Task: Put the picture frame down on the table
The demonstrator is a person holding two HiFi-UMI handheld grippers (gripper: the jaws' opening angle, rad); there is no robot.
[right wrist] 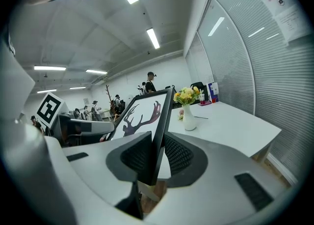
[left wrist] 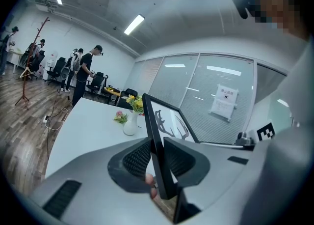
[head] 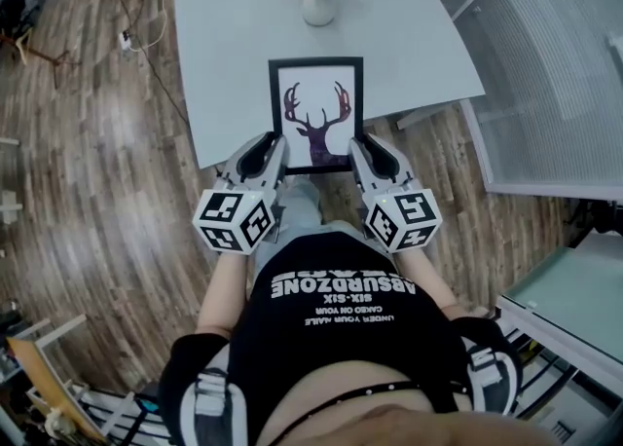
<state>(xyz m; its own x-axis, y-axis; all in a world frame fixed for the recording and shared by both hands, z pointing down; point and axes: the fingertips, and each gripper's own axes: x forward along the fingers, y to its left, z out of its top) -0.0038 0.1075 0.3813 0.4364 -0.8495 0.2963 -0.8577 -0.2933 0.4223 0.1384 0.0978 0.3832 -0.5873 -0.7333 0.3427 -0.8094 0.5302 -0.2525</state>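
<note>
Since the left gripper and right gripper each clamp a side of the picture frame, lower both evenly onto the table.

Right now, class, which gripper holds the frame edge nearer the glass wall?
The right gripper: it clamps the frame edge facing the glass wall; the left gripper clamps the opposite edge.
</note>
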